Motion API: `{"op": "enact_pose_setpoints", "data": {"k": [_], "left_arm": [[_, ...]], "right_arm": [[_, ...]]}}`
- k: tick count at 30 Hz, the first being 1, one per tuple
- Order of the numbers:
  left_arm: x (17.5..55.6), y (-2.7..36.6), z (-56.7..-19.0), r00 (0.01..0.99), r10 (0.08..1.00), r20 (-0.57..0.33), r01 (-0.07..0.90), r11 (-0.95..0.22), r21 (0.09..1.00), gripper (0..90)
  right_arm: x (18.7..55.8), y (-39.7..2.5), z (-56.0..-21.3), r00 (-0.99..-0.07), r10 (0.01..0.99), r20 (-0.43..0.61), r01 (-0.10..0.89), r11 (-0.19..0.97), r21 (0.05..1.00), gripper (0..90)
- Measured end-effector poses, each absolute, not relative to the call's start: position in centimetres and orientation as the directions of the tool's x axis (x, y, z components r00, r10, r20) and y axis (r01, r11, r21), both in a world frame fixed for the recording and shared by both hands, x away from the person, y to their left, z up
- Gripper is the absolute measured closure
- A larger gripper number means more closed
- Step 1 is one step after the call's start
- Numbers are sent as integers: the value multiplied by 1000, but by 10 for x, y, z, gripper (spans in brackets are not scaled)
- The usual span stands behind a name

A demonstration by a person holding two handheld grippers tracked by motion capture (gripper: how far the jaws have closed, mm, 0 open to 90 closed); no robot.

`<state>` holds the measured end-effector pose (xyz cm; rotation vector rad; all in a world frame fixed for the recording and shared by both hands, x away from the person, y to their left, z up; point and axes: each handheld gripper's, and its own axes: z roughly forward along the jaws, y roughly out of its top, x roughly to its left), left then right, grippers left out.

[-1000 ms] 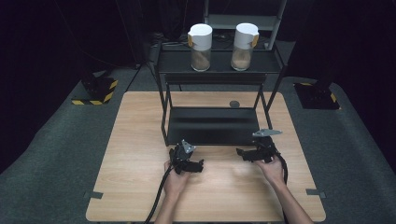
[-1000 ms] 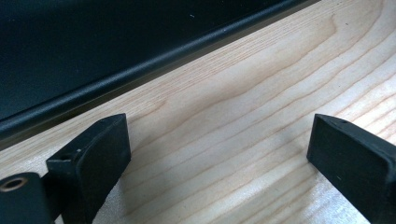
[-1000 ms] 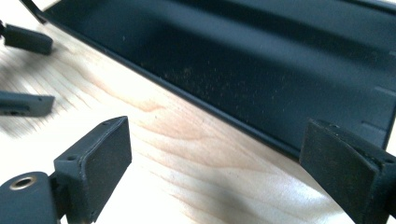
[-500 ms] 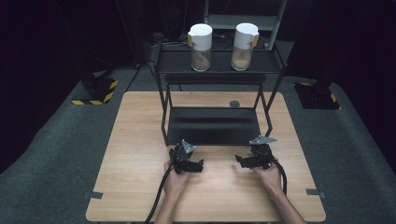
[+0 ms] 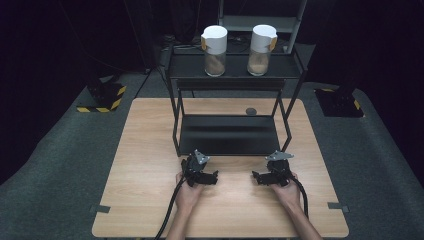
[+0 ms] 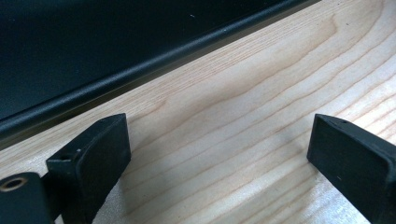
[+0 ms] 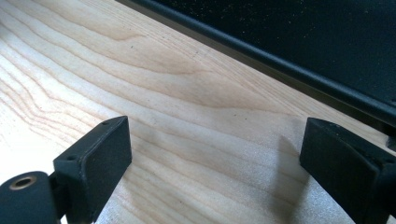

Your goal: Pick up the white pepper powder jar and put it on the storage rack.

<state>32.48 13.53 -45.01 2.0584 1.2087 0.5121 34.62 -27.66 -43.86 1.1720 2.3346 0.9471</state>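
Note:
My left gripper (image 5: 200, 171) rests low over the wooden table (image 5: 150, 150) just in front of a black two-tier rack (image 5: 227, 135). Its jaws are wide open (image 6: 219, 140) with only bare wood between them. My right gripper (image 5: 273, 171) sits level with it near the rack's front right leg. It is open (image 7: 217, 144) too and holds nothing. The rack's lower shelf edge (image 6: 140, 65) crosses the top of the left gripper view, and the same edge (image 7: 280, 65) crosses the top of the right gripper view. Two clear jars with white lids (image 5: 214, 44) (image 5: 261, 43) stand on the top shelf.
A small dark round object (image 5: 251, 111) lies on the table behind the rack. Grey carpet (image 5: 65, 165) surrounds the table. Black bases with yellow-striped edges (image 5: 102, 97) stand on the floor at the far left and far right. Cables trail back from both grippers.
The right gripper has come down and slightly back toward the person, ending level with the left one. The left gripper has stayed put.

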Motion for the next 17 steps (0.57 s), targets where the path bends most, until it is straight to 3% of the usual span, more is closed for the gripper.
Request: {"op": "enact_pose_setpoints", "data": {"k": [17], "left_arm": [[325,135,-450,489,872,-6,602,-332,726,57]], "right_arm": [[343,-283,-445,-602,798,-17,543,425,724,66]]}}
